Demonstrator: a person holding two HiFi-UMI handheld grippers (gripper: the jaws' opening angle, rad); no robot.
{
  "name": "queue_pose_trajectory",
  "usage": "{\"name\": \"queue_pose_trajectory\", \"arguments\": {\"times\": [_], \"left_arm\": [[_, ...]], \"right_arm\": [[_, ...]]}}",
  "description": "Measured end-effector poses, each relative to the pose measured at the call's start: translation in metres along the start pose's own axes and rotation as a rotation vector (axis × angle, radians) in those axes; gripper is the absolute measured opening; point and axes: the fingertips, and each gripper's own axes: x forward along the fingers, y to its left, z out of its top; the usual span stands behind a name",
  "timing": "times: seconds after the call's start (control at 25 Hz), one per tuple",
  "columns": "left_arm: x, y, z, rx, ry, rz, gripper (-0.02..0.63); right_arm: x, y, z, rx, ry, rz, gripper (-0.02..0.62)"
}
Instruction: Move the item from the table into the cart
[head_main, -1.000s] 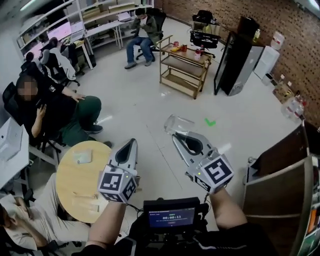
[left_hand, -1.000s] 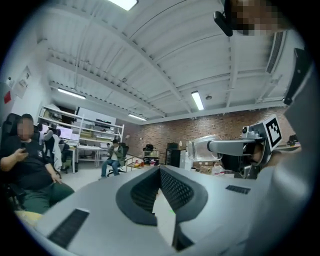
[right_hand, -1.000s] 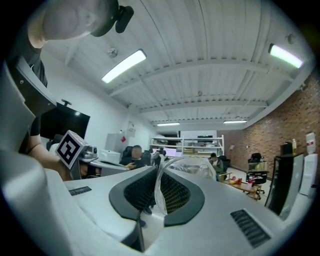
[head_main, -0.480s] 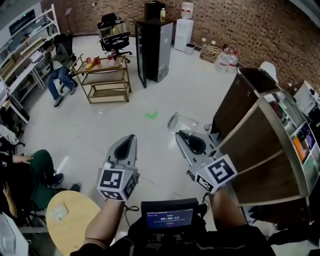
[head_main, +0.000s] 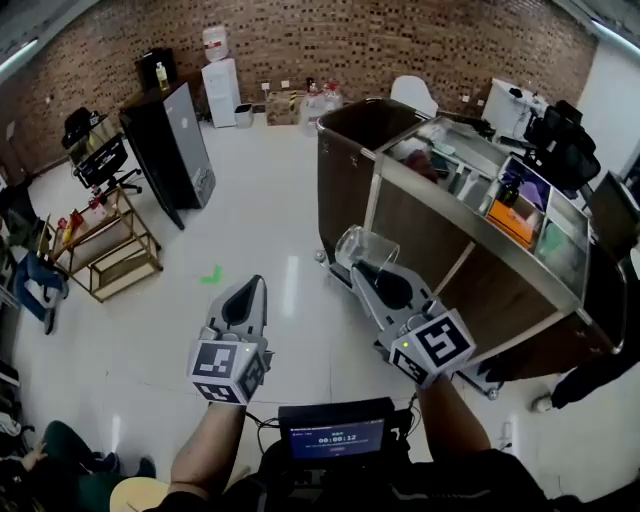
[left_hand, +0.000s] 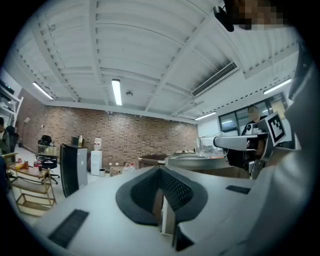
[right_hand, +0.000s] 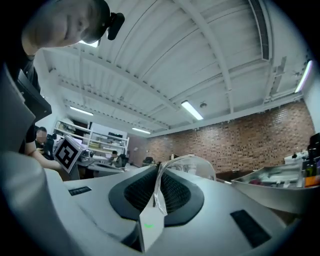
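Over bare floor (head_main: 270, 230), short of the cart (head_main: 410, 225), a clear plastic container (head_main: 360, 247) is held aloft by the right tool (head_main: 356, 270). Its jaws are pinched almost together on one thin wall of the container. In the right gripper view the transparent wall is seen clamped where the jaws meet, with the rest of the container arching out beyond the tips. The left tool (head_main: 252, 285) is carried alongside, well apart from the container. Its jaws are closed on each other and nothing is gripped between them.

The pick-up can be judged complete, since the container is lifted clear and no desk lies beneath it. The carry appears well advanced but not finished. The wood-sided, metal-rimmed cart stands just ahead and to the right, and its open top is occupied by assorted goods (head_main: 513, 215). The container is not yet above that top.

What is left, by this reading, is for the container to be brought over the rim, lowered onto a free spot among the goods, and released. Care is likely called for, as only a thin, flexible wall is gripped.
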Motion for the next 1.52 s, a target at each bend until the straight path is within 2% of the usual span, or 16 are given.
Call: {"name": "queue_pose_trajectory", "arguments": {"times": [0.2, 0.32, 0.44, 0.72, 0.88, 0.96, 1.08, 1.24, 1.52], "left_arm": [[0.13, -0.099, 0.007, 0.013, -0.008, -0.16, 0.0], [0.197, -0.158, 0.015, 0.068, -0.019, -0.275, 0.0], [0.258, -0.215, 0.02, 0.081, -0.034, -0.41, 0.0], [0.341, -0.312, 0.042, 0.073, -0.061, -0.73, 0.0], [0.381, -0.365, 0.056, 0.088, -0.095, -0.853, 0.0], [0.398, -0.397, 0.059, 0.085, -0.084, -0.896, 0.0], [0.421, -0.449, 0.058, 0.058, -0.04, -0.966, 0.0], [0.446, -0.52, 0.065, 0.077, -0.059, -1.005, 0.0], [0.485, -0.623, 0.063, 0.052, -0.034, -1.006, 0.0]], "right_arm": [[-0.056, -0.14, -0.006, -0.021, -0.005, -0.161, 0.021], [-0.091, -0.206, -0.01, -0.023, -0.008, -0.277, 0.021], [-0.127, -0.266, -0.011, -0.037, -0.016, -0.404, 0.021], [-0.203, -0.351, 0.006, -0.089, 0.01, -0.719, 0.021], [-0.25, -0.394, 0.015, -0.125, 0.054, -0.862, 0.021], [-0.278, -0.418, 0.014, -0.122, 0.08, -0.917, 0.021], [-0.323, -0.454, 0.014, -0.107, 0.12, -0.973, 0.021], [-0.378, -0.502, 0.012, -0.095, 0.172, -0.993, 0.021], [-0.449, -0.589, -0.002, -0.052, 0.304, -0.894, 0.021]]}}
